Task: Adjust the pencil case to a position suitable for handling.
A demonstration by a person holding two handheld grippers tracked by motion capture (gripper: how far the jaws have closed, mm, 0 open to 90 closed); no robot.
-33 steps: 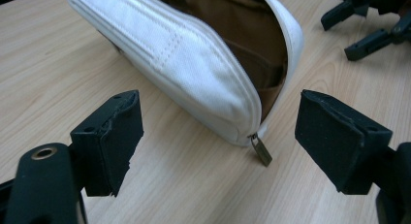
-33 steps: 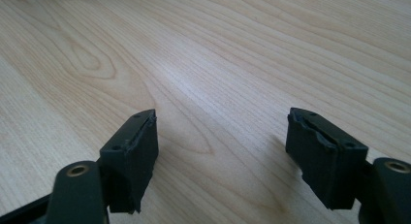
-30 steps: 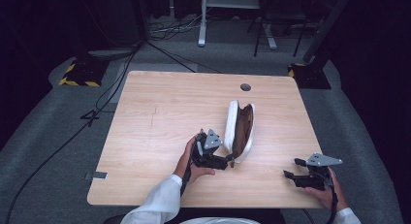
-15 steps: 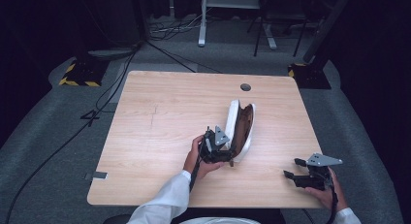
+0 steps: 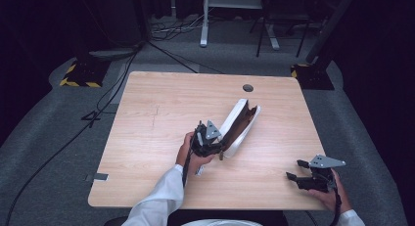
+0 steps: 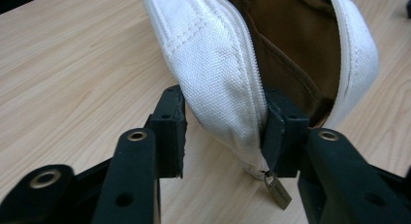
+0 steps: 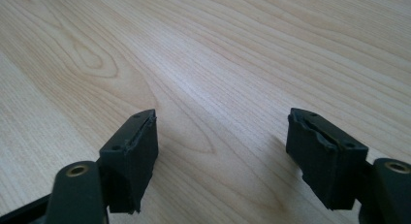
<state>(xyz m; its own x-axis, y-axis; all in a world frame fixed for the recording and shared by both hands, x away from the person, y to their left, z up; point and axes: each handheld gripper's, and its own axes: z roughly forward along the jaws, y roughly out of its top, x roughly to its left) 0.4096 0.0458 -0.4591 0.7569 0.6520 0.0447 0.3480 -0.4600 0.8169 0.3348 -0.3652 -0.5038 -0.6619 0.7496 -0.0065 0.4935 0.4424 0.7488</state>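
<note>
A white canvas pouch (image 5: 238, 124) with a brown lining lies unzipped at the middle of the table, slanting from lower left to upper right. My left gripper (image 5: 215, 144) is shut on its near end. In the left gripper view one jaw presses the white outer wall (image 6: 218, 73) and the other sits inside against the brown lining (image 6: 295, 54). A small brass zip pull (image 6: 277, 190) hangs below the jaws. My right gripper (image 5: 298, 170) rests open near the table's front right corner, over bare wood (image 7: 218, 112).
The wooden table (image 5: 161, 113) has a round cable hole (image 5: 247, 88) at its back edge. Beyond it stand a white desk frame (image 5: 205, 20), floor cables (image 5: 103, 103) and yellow-black striped bases (image 5: 80, 75).
My left gripper moved right onto the pouch's near end and closed there. The pouch has swung from nearly straight to slanted, its near end drawn left. The right gripper has not moved.
</note>
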